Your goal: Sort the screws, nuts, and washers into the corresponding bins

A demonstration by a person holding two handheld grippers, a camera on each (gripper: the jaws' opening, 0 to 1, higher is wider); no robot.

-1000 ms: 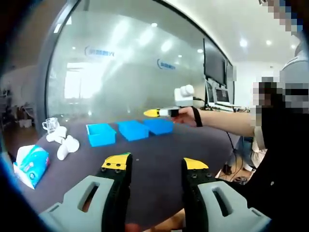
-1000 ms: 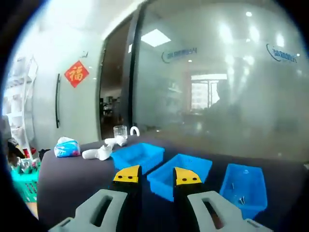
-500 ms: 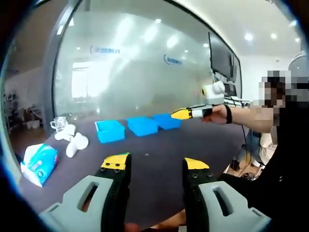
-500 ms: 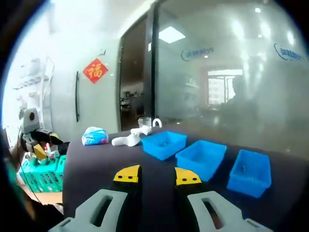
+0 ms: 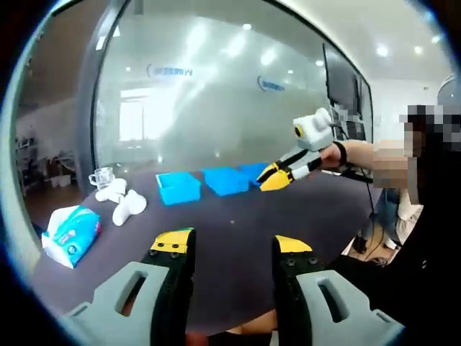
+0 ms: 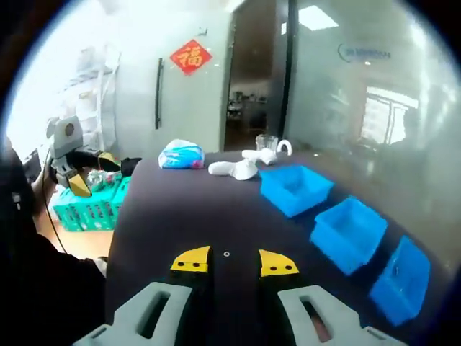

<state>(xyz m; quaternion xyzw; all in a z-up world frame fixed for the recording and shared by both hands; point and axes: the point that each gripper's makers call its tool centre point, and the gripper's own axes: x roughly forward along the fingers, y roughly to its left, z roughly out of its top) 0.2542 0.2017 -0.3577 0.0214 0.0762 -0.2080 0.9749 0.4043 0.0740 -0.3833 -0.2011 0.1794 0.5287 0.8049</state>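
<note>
Lying dead ahead of the right gripper [image 6: 226, 265], a single small pale round piece of hardware [image 6: 227, 254] sits on the dark table top [image 6: 166, 216], on the line between the two yellow-tipped jaws and just past their tips. Too small to tell nut from washer; no long axis readable. Same speck likely the pale dot [image 5: 231, 222] in the left gripper view, well ahead of the left gripper [image 5: 230, 246].

Right gripper: jaws parted a modest way, nothing between them. In the left gripper view it shows held out over the table, yellow tips angled down toward the surface, near the bins. Left gripper: jaws parted wider, empty, held back at the near table edge.

Judgement: right hand is much the nearer, and the pick needs only a short forward-and-down move, jaws straddling the piece.

Three shallow blue plastic bins in a row: nearest-left bin [image 6: 294, 189], middle bin [image 6: 348, 233], far bin [image 6: 400, 288], all off to the right of the speck in the right gripper view, well apart from it. Contents not readable.

Clutter at the far end: blue-and-white tissue pack [image 5: 70, 233], white crumpled items [image 5: 124, 206], clear glass cup [image 5: 100, 176].
</note>
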